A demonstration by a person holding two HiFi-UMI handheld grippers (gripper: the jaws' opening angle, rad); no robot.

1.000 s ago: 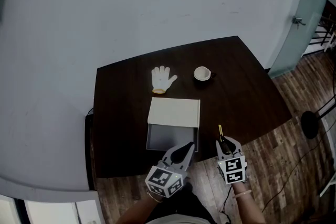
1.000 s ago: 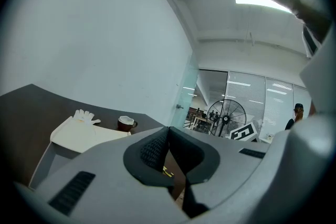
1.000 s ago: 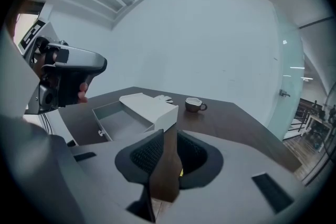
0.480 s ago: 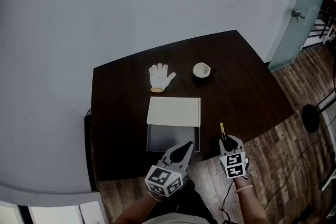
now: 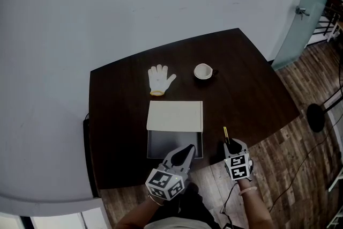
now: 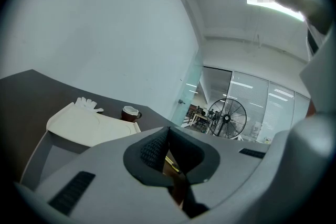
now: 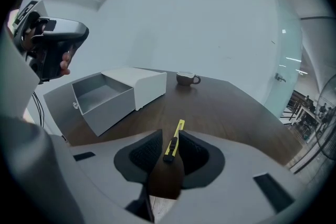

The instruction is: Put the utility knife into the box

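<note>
My right gripper point(image 7: 168, 136) had just been opening. Its jaws stood spread either side of the utility knife point(image 5: 225, 133), which lay on the table point(image 5: 257, 94) near its front edge, right of the open box point(image 7: 107, 113). I judged an off-centre close could skid it over that edge. The left gripper point(image 6: 168, 134) was pressed together, empty.

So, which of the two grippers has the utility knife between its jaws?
The right gripper: the yellow utility knife lies on the table between its jaws, which have just been opening. The left gripper has its jaws together, with nothing in them.
</note>
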